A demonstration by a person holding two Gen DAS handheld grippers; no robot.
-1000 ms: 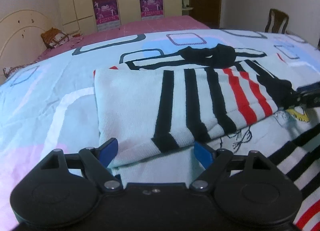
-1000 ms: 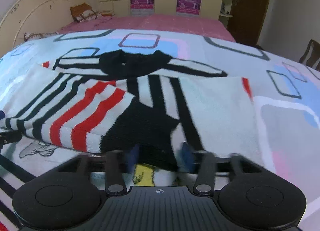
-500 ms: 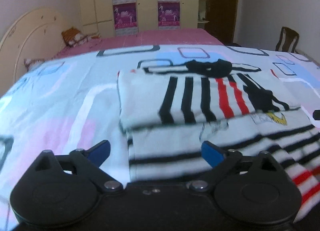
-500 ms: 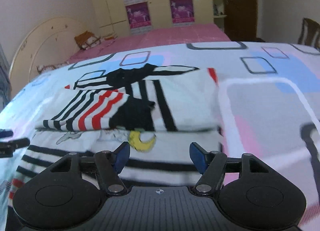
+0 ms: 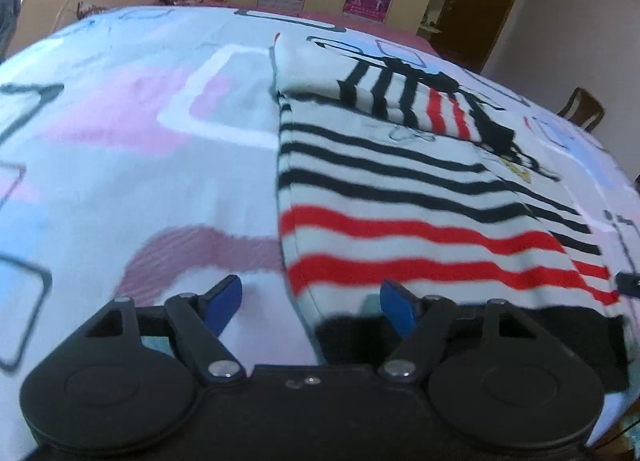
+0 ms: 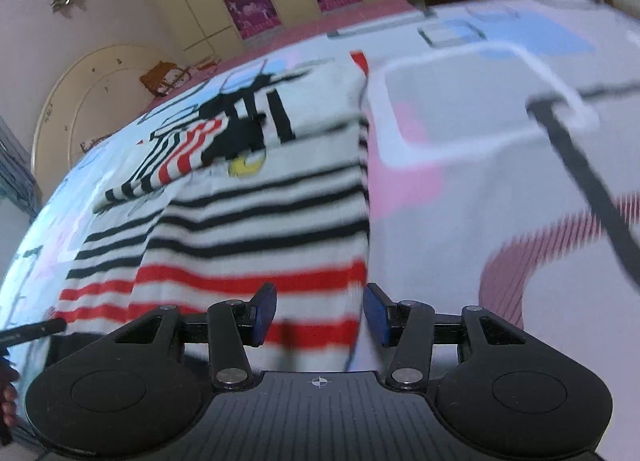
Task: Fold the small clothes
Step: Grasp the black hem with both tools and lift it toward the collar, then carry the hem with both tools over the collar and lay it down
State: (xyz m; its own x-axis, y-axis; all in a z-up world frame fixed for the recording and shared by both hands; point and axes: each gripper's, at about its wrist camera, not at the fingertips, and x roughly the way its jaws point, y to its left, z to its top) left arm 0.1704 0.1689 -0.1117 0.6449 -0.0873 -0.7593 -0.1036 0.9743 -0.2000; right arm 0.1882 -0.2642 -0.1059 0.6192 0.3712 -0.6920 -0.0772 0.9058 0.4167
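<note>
Left tool [image 5: 310, 303]: angled downward, blue pads apart, jaws just narrowed, nothing pinched. Right tool [image 6: 320, 311]: angled downward, jaws also just narrowed, pads apart; contact with anything cannot be confirmed through blur. Fingertips, apparently, at that view's lower-left edge.

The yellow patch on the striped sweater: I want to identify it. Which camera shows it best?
The right wrist view: the yellow patch shows as a clear crescent beside the folded sleeve. In the left wrist view it is a small, blurred sliver.
</note>
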